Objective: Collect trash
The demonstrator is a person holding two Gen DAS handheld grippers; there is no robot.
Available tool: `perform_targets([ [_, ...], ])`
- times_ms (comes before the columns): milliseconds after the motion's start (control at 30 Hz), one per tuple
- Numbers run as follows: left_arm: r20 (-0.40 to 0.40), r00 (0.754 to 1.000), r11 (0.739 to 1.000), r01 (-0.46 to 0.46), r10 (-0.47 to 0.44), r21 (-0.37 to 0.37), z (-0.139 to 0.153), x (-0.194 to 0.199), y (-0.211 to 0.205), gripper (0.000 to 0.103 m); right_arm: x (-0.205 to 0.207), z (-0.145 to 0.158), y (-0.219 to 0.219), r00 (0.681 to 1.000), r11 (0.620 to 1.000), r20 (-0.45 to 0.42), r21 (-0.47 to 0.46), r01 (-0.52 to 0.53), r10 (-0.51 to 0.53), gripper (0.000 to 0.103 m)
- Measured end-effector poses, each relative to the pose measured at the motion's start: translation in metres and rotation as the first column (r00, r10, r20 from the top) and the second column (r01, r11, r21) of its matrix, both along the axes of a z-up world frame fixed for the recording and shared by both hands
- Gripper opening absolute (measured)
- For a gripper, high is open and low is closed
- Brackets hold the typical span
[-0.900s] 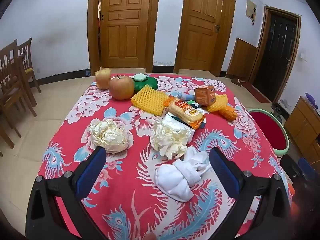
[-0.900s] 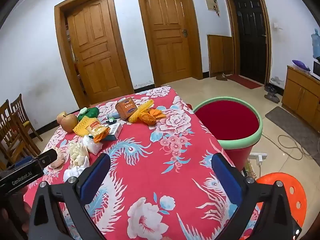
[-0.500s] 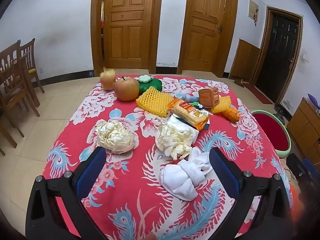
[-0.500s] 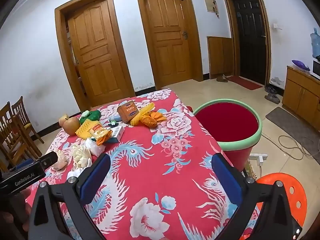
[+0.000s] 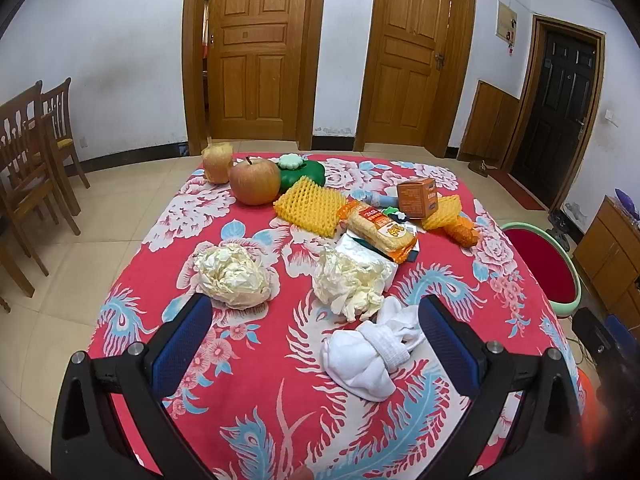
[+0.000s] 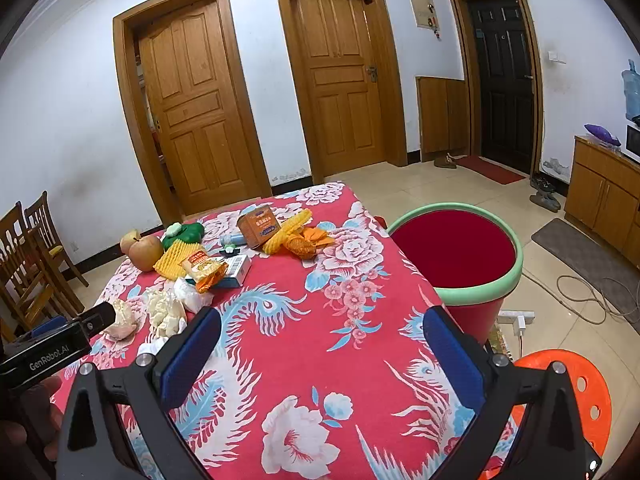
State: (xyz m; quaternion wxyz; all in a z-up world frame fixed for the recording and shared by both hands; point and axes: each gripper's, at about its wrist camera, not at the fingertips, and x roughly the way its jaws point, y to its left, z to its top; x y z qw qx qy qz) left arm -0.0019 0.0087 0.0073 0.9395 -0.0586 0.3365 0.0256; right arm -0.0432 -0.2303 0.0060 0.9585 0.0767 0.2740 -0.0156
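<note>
On the red flowered tablecloth (image 5: 256, 380) lie a white balled cloth (image 5: 368, 354), two crumpled cream paper wads (image 5: 234, 274) (image 5: 350, 280), yellow foam fruit nets (image 5: 310, 205), a snack packet (image 5: 380, 230), an orange box (image 5: 418, 198) and an orange wrapper (image 5: 464, 232). My left gripper (image 5: 314, 344) is open and empty, low over the near table edge, with the white cloth just inside its right finger. My right gripper (image 6: 320, 354) is open and empty over the bare right part of the cloth (image 6: 304, 344). A red bin with a green rim (image 6: 456, 252) stands beside the table on the right.
An apple (image 5: 255, 182), a second fruit (image 5: 217, 162) and a green object (image 5: 302, 172) sit at the far left of the table. Wooden chairs (image 5: 28, 160) stand left. An orange stool (image 6: 576, 396) and a power strip (image 6: 516, 316) are near the bin.
Both grippers have shifted slightly; the left view has moved a little closer to the table and the items sit more to the right. Nothing was taken hold of.
</note>
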Motion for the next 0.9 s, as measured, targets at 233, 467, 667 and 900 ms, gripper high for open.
perform_targets([
  [233, 0.002, 1.0, 1.0, -0.006, 0.006, 0.0, 0.003, -0.005, 0.003, 0.101, 0.0, 0.001, 0.0, 1.0, 1.0, 0.001, 0.005, -0.002, 0.002, 0.103],
  [467, 0.001, 1.0, 1.0, -0.01, 0.01, 0.004, 0.003, -0.007, 0.003, 0.101, 0.003, 0.004, 0.006, 1.0, 1.0, -0.002, 0.007, 0.005, -0.005, 0.103],
  [667, 0.004, 1.0, 1.0, -0.013, 0.013, 0.007, 0.007, -0.006, 0.006, 0.101, -0.002, 0.001, 0.0, 1.0, 1.0, 0.005, 0.008, 0.004, -0.004, 0.103],
  [900, 0.007, 1.0, 1.0, -0.015, 0.015, 0.005, 0.01, -0.003, 0.01, 0.101, -0.003, 0.001, -0.001, 1.0, 1.0, 0.004, 0.01, 0.004, -0.004, 0.103],
])
